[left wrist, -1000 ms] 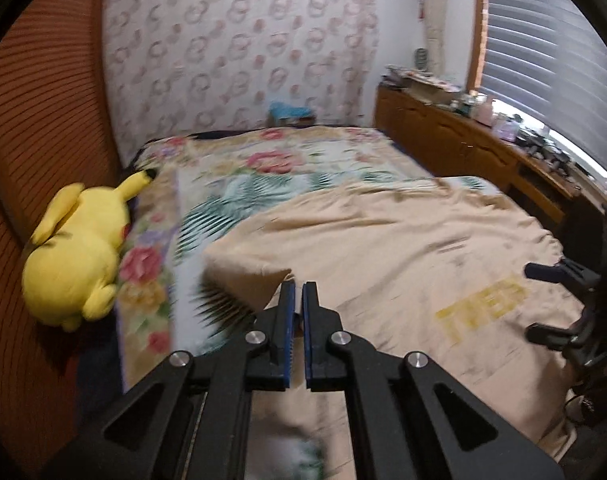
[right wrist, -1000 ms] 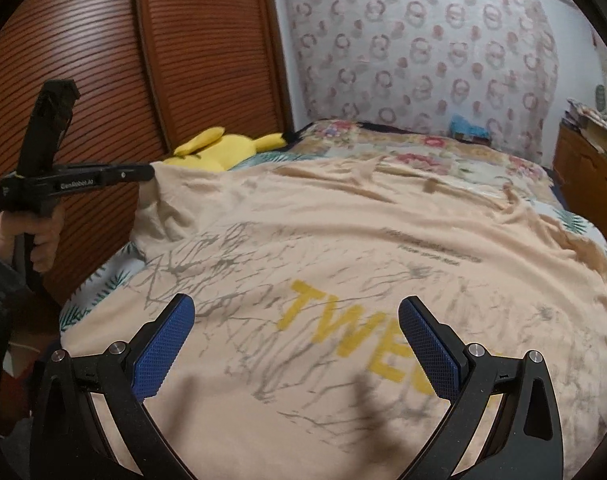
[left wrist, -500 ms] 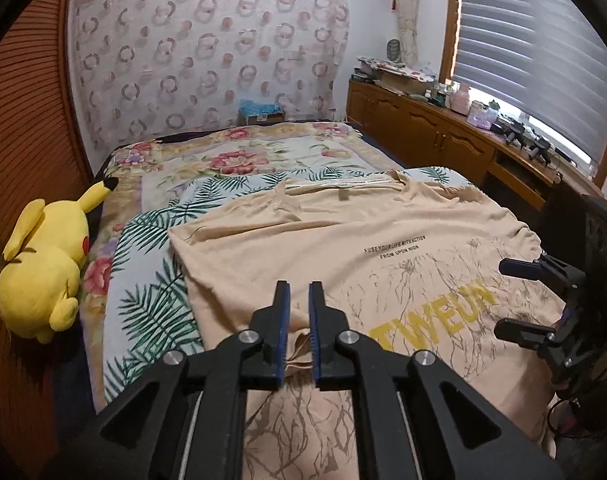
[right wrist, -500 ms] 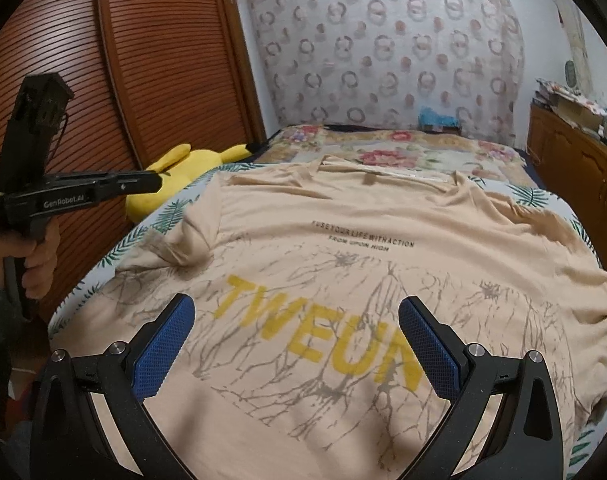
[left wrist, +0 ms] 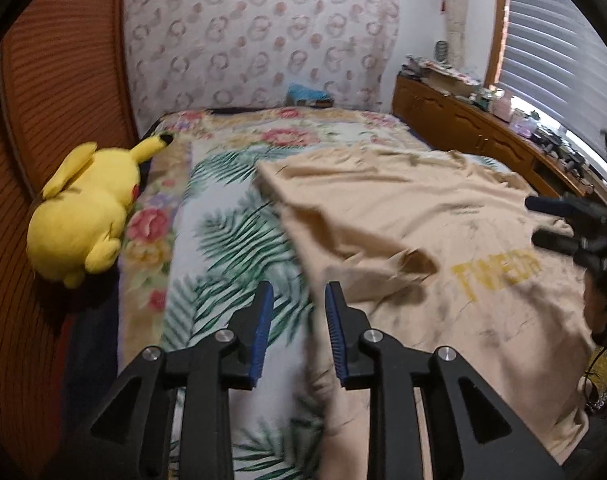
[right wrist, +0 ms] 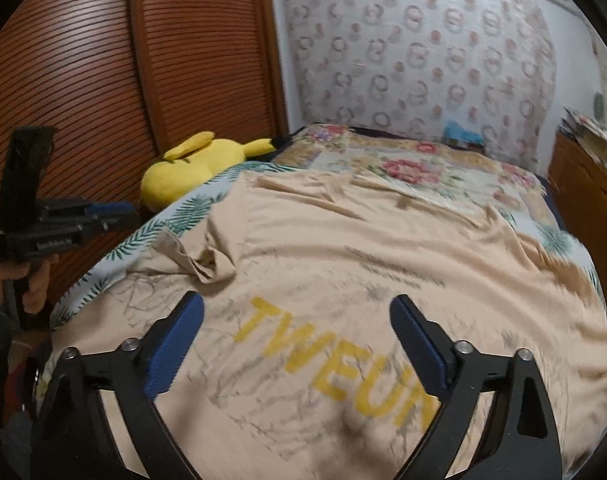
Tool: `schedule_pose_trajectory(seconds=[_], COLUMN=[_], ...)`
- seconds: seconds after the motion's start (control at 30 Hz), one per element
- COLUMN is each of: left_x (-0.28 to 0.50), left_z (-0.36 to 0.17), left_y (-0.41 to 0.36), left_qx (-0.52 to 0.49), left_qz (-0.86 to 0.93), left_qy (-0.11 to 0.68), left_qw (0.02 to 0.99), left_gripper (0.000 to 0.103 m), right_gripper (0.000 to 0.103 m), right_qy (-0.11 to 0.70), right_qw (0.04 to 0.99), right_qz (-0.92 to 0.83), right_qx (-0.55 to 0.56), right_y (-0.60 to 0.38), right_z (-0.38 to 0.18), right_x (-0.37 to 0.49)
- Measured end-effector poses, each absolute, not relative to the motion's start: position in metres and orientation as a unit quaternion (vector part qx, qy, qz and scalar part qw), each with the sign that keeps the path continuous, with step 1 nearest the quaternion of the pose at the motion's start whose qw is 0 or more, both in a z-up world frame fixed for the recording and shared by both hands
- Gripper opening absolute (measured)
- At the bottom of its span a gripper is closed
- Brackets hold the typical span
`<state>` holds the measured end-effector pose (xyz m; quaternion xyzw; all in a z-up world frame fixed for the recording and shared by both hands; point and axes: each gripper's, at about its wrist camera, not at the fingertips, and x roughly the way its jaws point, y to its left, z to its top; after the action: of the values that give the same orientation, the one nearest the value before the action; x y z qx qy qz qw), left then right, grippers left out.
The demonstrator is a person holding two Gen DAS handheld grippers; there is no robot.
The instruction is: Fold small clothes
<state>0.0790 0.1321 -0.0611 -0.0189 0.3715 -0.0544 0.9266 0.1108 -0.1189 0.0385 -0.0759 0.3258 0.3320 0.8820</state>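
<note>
Left gripper just opening; beige T-shirt seemingly rumpled.

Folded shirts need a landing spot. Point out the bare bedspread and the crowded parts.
Free: the leaf-print strip between the yellow plush toy and the beige T-shirt, and the floral area between the shirt's collar and the patterned curtain. Crowded: the T-shirt covers the near bed, its sleeve bunched; the sideboard top is cluttered.

1 tee, 1 plush toy, 2 grippers.
</note>
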Motion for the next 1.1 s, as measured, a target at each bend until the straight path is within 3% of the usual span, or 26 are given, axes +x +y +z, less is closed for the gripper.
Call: schedule_pose_trajectory(seconds=[0.07,0.27,0.33,0.5,0.77,0.87,0.93,1.1], left_x=[0.077,0.070,0.067,0.059,0.051,0.051,0.051,0.050], left_z=[-0.069,-0.083,-0.084,-0.081,-0.074,-0.073,-0.072,-0.071], left_y=[0.140,0.153,0.153,0.157,0.160,0.159,0.158,0.151], left_qx=[-0.025,-0.034,-0.036,-0.045,-0.061,-0.060,-0.060,-0.060], left_qz=[-0.049,-0.039,-0.037,-0.036,-0.042,-0.041,-0.042,-0.043], left_qy=[0.377,0.385,0.383,0.373,0.357,0.355,0.354,0.352], left_qw=[0.925,0.921,0.922,0.926,0.931,0.932,0.932,0.933], left_gripper=[0.024,0.026,0.026,0.028,0.054,0.055,0.055,0.055], right_gripper=[0.071,0.055,0.040,0.037,0.036,0.022,0.008,0.004], right_qy=[0.326,0.341,0.360,0.381,0.410,0.409,0.406,0.383], right_qw=[0.877,0.848,0.827,0.800,0.769,0.771,0.774,0.800], right_qz=[0.341,0.389,0.412,0.432,0.434,0.434,0.433,0.427], right_qx=[-0.091,-0.115,-0.130,-0.167,-0.229,-0.224,-0.222,-0.179], right_y=[-0.103,-0.055,-0.033,0.005,0.024,0.016,0.013,-0.006], right_z=[0.041,0.037,0.030,0.008,-0.024,-0.022,-0.021,-0.005], right_x=[0.118,0.138,0.145,0.154,0.156,0.157,0.159,0.164])
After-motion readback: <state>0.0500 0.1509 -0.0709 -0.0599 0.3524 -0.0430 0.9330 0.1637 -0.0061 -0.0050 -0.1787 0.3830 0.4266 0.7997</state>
